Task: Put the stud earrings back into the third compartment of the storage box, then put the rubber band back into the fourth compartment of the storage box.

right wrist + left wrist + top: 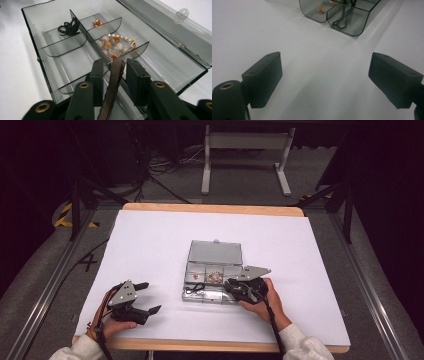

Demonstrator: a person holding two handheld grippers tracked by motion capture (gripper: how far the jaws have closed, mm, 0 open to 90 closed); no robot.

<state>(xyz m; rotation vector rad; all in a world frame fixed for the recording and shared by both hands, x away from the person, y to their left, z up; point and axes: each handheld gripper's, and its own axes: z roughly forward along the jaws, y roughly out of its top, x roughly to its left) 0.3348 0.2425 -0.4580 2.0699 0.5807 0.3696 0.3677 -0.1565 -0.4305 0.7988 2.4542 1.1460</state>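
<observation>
A clear plastic box (214,296) lies open mid-table with its lid (215,252) folded back. Its compartments hold a black cord (69,27), a small copper piece (97,23) and a bead bracelet (116,45). My right gripper (113,66) hangs over the box's near right compartment (160,65). A brown translucent strip (115,82) stands between its jaws, with a gap showing on the left side, so the pads do not press it. My left gripper (151,296) rests on the white surface left of the box, open, with nothing between its jaws (324,72).
The white sheet (150,240) covers the wooden table, whose far edge (210,209) shows beyond it. Metal rails run along both sides of the table. The box corner with the black cord (342,21) lies ahead of the left gripper.
</observation>
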